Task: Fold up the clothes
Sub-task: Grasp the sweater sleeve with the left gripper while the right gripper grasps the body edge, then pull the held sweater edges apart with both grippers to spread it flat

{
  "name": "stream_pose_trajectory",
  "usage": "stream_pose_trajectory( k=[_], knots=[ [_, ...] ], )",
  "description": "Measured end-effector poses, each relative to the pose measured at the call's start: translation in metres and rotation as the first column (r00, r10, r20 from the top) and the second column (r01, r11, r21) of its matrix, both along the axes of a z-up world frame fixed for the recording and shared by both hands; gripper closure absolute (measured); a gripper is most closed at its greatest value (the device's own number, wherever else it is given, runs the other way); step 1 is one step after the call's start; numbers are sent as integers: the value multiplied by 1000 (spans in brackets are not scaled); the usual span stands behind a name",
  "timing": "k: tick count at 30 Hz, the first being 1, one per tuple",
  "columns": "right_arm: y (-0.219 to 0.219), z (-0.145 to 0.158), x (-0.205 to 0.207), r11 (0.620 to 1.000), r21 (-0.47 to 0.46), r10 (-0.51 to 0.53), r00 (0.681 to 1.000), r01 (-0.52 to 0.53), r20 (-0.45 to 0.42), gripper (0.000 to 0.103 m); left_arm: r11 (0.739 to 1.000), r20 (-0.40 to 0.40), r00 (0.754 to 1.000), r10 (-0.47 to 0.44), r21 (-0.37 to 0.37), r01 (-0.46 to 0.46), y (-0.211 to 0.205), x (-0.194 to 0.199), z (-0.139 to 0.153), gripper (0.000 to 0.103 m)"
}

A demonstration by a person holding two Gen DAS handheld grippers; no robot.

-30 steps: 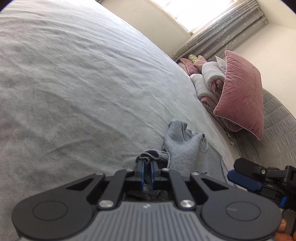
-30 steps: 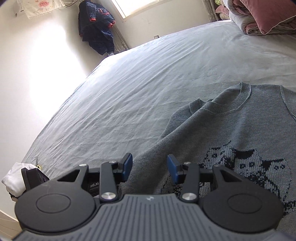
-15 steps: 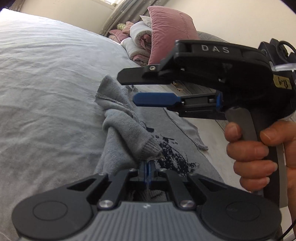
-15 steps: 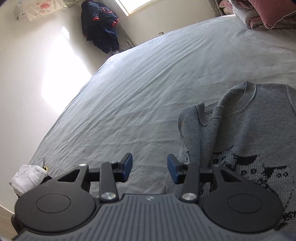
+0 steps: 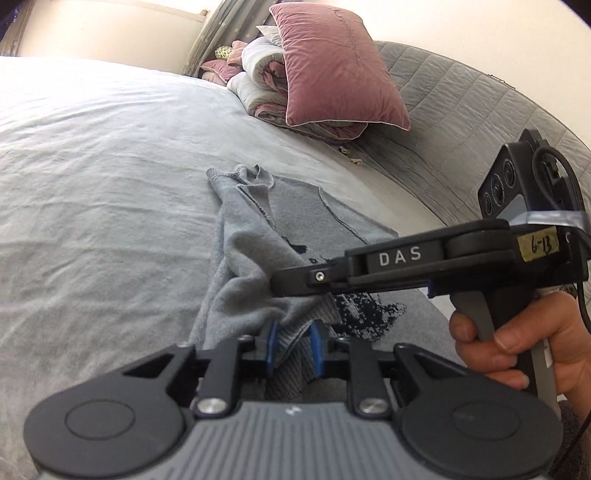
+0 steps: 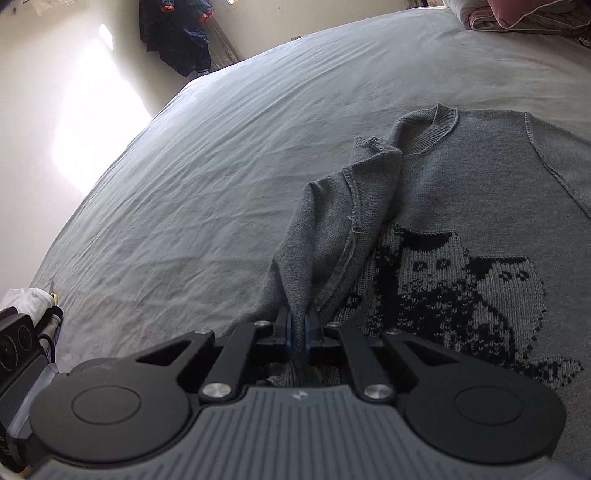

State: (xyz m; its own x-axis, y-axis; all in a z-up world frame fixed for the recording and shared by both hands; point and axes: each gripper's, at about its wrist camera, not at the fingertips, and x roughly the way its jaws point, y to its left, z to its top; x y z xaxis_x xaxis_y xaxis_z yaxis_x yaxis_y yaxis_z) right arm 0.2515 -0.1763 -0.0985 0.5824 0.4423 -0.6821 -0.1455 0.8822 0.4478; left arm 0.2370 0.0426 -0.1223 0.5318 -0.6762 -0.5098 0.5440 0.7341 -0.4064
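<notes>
A grey sweater [image 6: 480,192] with a dark cat pattern lies spread on the bed [image 6: 221,147], ahead and to the right of the right hand-held gripper [image 6: 298,328]. That hand-held gripper is clamped on a gathered fold of the sweater's sleeve, the blue pads [image 6: 286,332] pressed tight against the knit, and the sleeve rises from the bed in a taut ridge towards it.

The left hand-held gripper [image 5: 294,345] has its blue pads [image 5: 272,343] slightly apart, with the ribbed cuff of the sleeve lying loosely between them, so its grip is released. Just ahead of it and to its right, the right hand-held gripper crosses the left wrist view sideways, held by a hand [image 5: 517,350] at the right edge.

Far ahead of the left hand-held gripper, a pink pillow [image 5: 340,70] leans on folded bedding [image 5: 258,81] at the head of the bed. In the right wrist view, dark clothes [image 6: 177,33] hang by the far wall.
</notes>
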Motion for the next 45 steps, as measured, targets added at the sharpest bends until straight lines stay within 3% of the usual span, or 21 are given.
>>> stream_pose_trajectory(
  k=[6, 10, 13, 15, 17, 23, 27, 33, 40, 43, 44, 45],
  knots=[
    [-7, 21, 3, 986, 168, -11, 1000, 13, -10, 96, 999, 105, 994, 7, 51, -12, 3, -3, 10, 39],
    [5, 37, 18, 971, 240, 1, 1000, -1, -1, 96, 993, 131, 988, 79, 75, -89, 15, -2, 14, 39],
    [22, 46, 35, 963, 267, 22, 1000, -25, 12, 96, 988, 120, 983, 137, 51, -144, 28, 7, 13, 47],
    [35, 50, 47, 962, 270, 36, 999, -41, 24, 96, 983, 90, 980, 178, 36, -182, 39, 13, 12, 77],
    [49, 52, 59, 961, 269, 53, 998, -60, 36, 96, 970, 65, 969, 238, 29, -240, 53, 20, 12, 92],
    [95, 48, 97, 953, 274, 112, 990, -132, 85, 96, 910, -7, 910, 415, -17, -415, 106, 45, 22, 99],
    [127, 33, 123, 946, 283, 137, 985, -160, 101, 96, 875, -57, 873, 484, 23, -483, 136, 62, 22, 99],
    [187, -3, 145, 942, 266, 186, 979, -202, 85, 96, 852, -111, 845, 523, 104, -513, 161, 65, -3, 99],
    [214, -41, 160, 956, 180, 229, 973, -230, 29, 94, 844, -154, 831, 535, 56, -533, 182, 67, -13, 93],
    [203, -37, 164, 943, 217, 256, 966, -253, 16, 86, 843, -129, 834, 537, 68, -533, 183, 74, -12, 73],
    [197, -33, 165, 939, 223, 264, 964, -262, 24, 78, 844, -115, 836, 537, 77, -532, 182, 77, -12, 63],
    [189, -27, 165, 940, 215, 260, 964, -264, 47, 58, 844, -101, 838, 537, 85, -530, 182, 81, -12, 56]
  ],
)
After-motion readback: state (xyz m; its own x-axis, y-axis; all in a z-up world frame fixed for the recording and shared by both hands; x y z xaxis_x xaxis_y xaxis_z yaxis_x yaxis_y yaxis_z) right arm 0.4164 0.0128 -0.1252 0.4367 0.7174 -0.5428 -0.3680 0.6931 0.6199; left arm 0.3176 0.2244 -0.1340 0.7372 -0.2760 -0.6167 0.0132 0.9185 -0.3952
